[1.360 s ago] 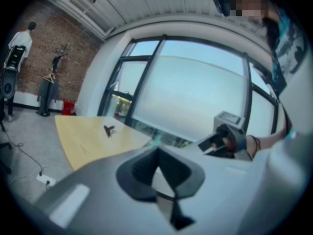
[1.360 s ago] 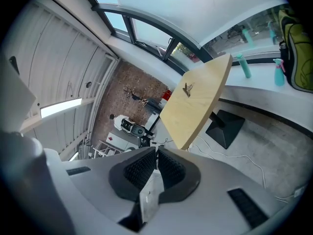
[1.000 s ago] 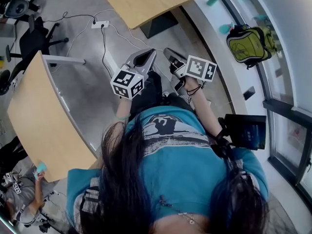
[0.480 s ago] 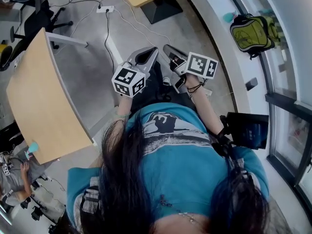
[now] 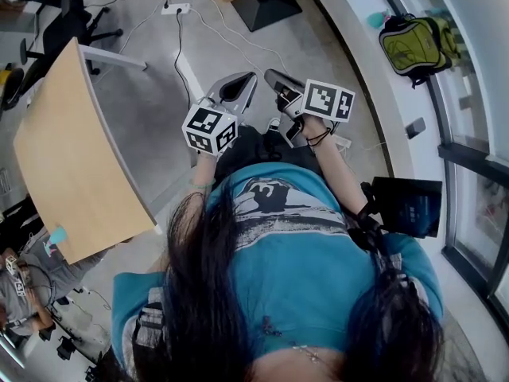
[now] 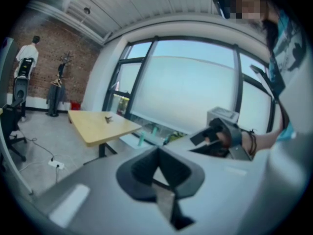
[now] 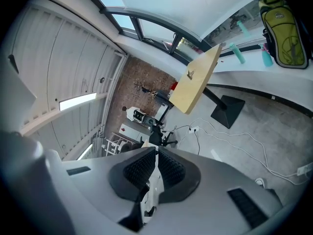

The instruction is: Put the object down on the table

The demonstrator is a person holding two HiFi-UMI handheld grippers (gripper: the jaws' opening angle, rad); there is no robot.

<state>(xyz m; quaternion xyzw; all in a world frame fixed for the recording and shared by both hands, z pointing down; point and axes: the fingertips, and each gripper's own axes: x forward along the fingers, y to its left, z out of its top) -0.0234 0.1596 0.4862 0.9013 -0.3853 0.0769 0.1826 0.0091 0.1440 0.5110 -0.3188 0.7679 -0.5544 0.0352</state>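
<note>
A person stands holding both grippers out in front of the chest, above the floor. My left gripper (image 5: pixel 248 78) is shut, its dark pads meeting with nothing between them (image 6: pixel 157 152). My right gripper (image 5: pixel 272 76) is shut too, ribbed pads together and nothing held (image 7: pixel 156 152). The two tips lie close side by side. No object is in either gripper. A wooden table (image 5: pixel 64 150) stands to the left. A second wooden table (image 6: pixel 100 124) (image 7: pixel 195 84) stands ahead with a small thing (image 6: pixel 108 119) on its top.
Cables and a power strip (image 5: pixel 176 9) lie on the grey floor ahead. A green backpack (image 5: pixel 413 42) rests on the window ledge at the right, near teal bottles (image 7: pixel 238 53). An office chair (image 5: pixel 60 26) stands at the far left. Another person (image 5: pixel 20 293) sits at the lower left.
The head view has shifted: the far table has slid almost out of the top edge and the left table has moved up. Both grippers stay shut and keep their place before the chest.
</note>
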